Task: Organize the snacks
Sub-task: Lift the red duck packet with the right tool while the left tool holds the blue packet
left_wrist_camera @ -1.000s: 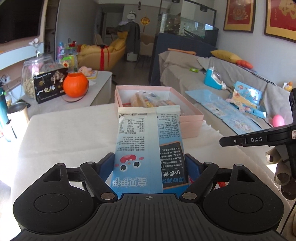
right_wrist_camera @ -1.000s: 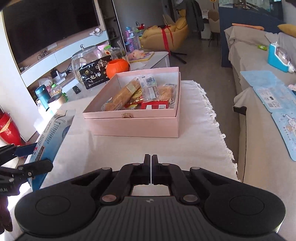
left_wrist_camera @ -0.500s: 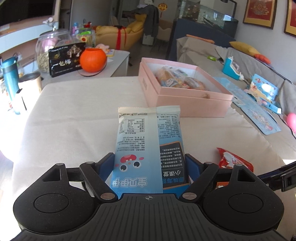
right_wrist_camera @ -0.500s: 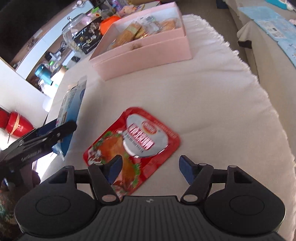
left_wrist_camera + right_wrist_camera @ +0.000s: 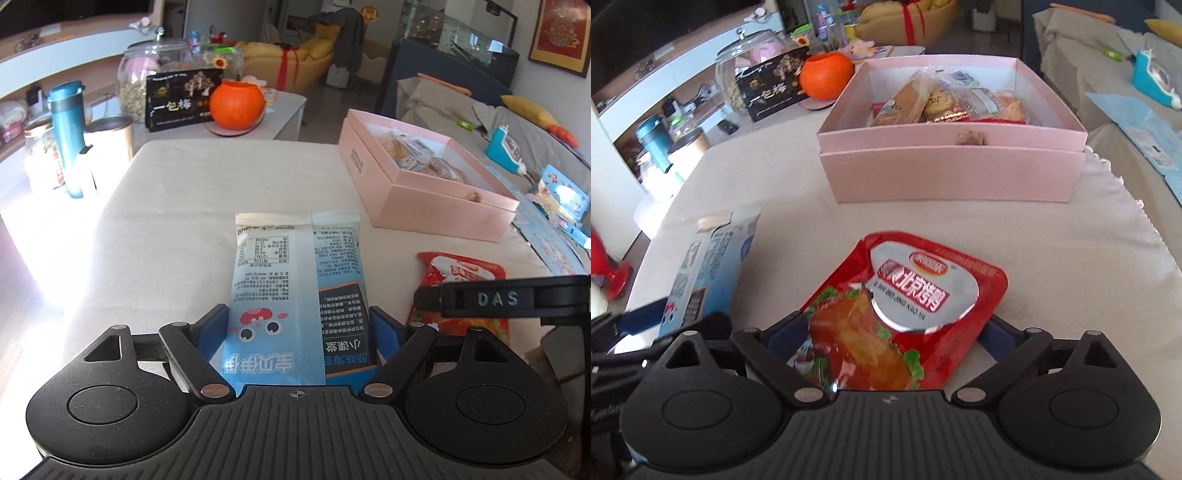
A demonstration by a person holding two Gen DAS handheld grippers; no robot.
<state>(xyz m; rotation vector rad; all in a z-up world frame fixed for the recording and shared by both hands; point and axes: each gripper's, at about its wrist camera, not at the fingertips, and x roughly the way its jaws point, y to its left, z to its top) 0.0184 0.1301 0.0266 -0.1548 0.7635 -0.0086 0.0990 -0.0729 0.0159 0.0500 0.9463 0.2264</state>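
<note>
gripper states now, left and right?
Left gripper: shut on blue packet.
Right gripper: opening, red packet between its fingers, not gripped.

Daylight floods in from the left, burning the surface (image 5: 177, 206) white at its left edge in the left wrist view. Both fisheye views bend straight lines near their borders. The red packet (image 5: 908, 306) shows glare on its silver patch; focus stays fairly sharp.

A pale blue packet (image 5: 295, 295) is showing black print and a red cartoon face; a red pouch (image 5: 905, 314) is wearing a silver label; the box (image 5: 953, 177) is looking pink, the worktop (image 5: 203, 203) cream.
</note>
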